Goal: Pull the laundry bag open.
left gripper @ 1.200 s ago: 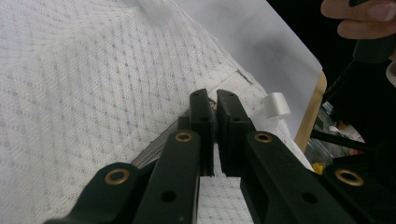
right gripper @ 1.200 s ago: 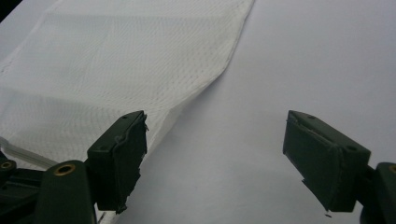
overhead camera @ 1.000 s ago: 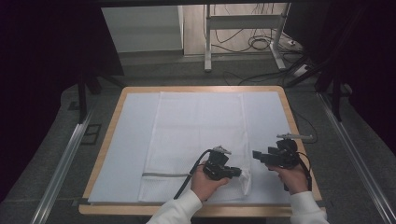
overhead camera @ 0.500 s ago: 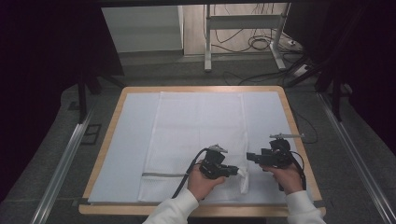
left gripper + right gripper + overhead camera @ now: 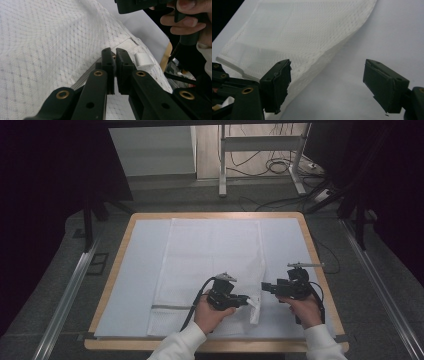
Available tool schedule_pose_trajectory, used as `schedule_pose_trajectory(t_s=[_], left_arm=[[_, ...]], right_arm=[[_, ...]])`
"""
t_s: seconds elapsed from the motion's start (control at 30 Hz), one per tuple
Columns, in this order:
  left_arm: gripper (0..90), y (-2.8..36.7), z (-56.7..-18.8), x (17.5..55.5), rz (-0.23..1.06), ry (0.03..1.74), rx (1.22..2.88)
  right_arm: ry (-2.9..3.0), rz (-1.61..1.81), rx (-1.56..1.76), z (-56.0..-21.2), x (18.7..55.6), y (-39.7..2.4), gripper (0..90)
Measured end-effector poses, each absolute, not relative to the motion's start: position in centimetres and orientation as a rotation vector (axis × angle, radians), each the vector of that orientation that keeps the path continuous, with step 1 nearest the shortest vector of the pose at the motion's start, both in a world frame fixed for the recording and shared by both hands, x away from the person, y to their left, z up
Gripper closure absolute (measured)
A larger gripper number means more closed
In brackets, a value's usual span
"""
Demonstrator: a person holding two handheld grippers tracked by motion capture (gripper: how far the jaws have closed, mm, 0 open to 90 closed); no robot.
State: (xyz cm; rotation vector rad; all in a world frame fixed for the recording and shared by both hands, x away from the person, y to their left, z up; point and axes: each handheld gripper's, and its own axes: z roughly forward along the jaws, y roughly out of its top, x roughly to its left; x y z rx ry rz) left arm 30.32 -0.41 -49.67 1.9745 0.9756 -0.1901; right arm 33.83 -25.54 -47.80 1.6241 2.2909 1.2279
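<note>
A white mesh cloth lies spread on the white-covered table. My left gripper is shut on the cloth's hem near its front right corner and holds that corner lifted and bunched. Close up, the left gripper has its pads pressed together on the cloth, with a small white tag just beside them. My right gripper stands open a short way right of the lifted edge, apart from it. Along the right gripper, the cloth's raised edge runs ahead of its left jaw, with bare sheet between the jaws.
The board's wooden rim frames the sheet. Bare white sheet lies left and right of the cloth. Metal rails run along both sides of the table. Table legs and cables are on the floor beyond the far edge.
The right gripper has edged a little left toward the cloth's lifted corner. The left gripper stays shut on the hem and has hardly moved.
</note>
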Motion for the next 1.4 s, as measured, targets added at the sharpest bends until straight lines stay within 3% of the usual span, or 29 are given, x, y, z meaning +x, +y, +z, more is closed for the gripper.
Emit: schedule_pose_trajectory(t_s=[0.6, 1.03, 1.23, 1.4], left_arm=[[86.5, -0.8, -49.8, 30.1, -0.193, 0.963, 1.983], [86.5, -1.0, -49.9, 30.0, -0.191, 0.957, 1.991], [86.5, -1.1, -50.0, 29.9, -0.191, 0.958, 1.991], [86.5, -1.3, -50.2, 29.8, -0.185, 0.952, 2.005]], right_arm=[[2.4, 1.196, 1.658, -49.6, 34.3, -22.3, 29.1], [2.468, 1.181, 1.672, -50.5, 34.5, -21.5, 41.5], [2.516, 1.193, 1.649, -50.8, 34.5, -21.4, 56.2], [2.549, 1.191, 1.605, -50.7, 34.4, -21.4, 76.9]])
